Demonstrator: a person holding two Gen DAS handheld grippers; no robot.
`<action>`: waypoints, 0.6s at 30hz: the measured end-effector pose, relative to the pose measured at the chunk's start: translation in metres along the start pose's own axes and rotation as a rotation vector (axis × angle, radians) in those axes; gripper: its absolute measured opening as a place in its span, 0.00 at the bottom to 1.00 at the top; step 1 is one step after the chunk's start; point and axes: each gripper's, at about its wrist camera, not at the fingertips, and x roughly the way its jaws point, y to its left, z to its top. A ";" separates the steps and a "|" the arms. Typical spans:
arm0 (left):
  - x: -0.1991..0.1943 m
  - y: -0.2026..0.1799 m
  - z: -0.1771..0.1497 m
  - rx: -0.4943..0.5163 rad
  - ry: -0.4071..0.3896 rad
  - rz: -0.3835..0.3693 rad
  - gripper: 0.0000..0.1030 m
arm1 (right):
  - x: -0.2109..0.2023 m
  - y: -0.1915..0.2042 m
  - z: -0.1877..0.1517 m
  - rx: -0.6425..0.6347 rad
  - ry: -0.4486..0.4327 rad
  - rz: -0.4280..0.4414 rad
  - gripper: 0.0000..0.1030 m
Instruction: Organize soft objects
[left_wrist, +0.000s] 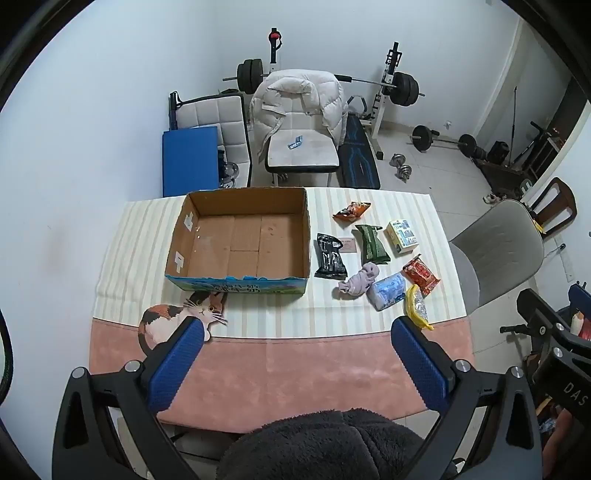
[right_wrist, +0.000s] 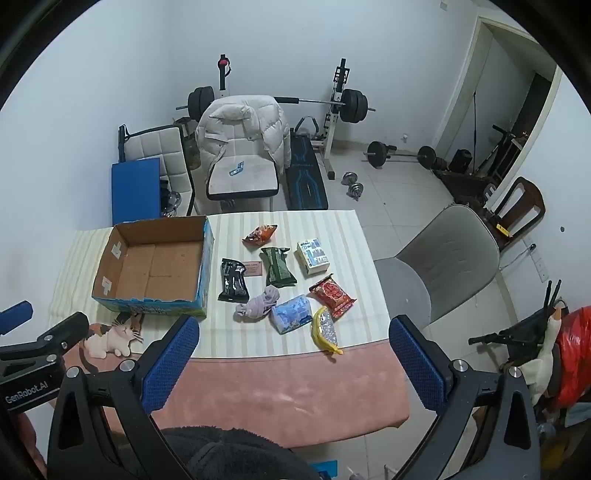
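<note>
An empty open cardboard box (left_wrist: 243, 240) (right_wrist: 155, 266) sits on the table's left half. To its right lie several soft items: a black packet (left_wrist: 330, 256) (right_wrist: 232, 280), a green packet (left_wrist: 371, 243) (right_wrist: 277, 266), an orange snack bag (left_wrist: 351, 211) (right_wrist: 259, 233), a crumpled lilac cloth (left_wrist: 357, 282) (right_wrist: 258, 304), a blue-white pack (left_wrist: 388, 291) (right_wrist: 293, 314), a red packet (left_wrist: 421, 275) (right_wrist: 332, 293), a yellow bag (left_wrist: 416, 306) (right_wrist: 325, 330) and a small white carton (left_wrist: 402, 236) (right_wrist: 313, 256). My left gripper (left_wrist: 297, 326) and right gripper (right_wrist: 293, 326) hover open and empty above the table's near edge.
The table carries a striped cloth with a pink border (left_wrist: 288, 369) and a cat print (left_wrist: 177, 317). A grey chair (left_wrist: 498, 254) (right_wrist: 439, 266) stands at the table's right. Behind are a chair with a white jacket (left_wrist: 299, 122), a weight bench and dumbbells (left_wrist: 400, 166).
</note>
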 end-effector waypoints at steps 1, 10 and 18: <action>0.000 0.000 0.000 0.001 -0.002 0.001 1.00 | 0.001 -0.001 0.000 0.002 0.004 0.001 1.00; -0.004 0.000 0.000 -0.007 -0.005 -0.009 1.00 | 0.001 0.003 0.001 -0.017 0.002 -0.017 1.00; -0.001 0.001 -0.001 -0.015 -0.003 -0.005 1.00 | -0.004 0.004 0.003 -0.024 0.004 -0.013 1.00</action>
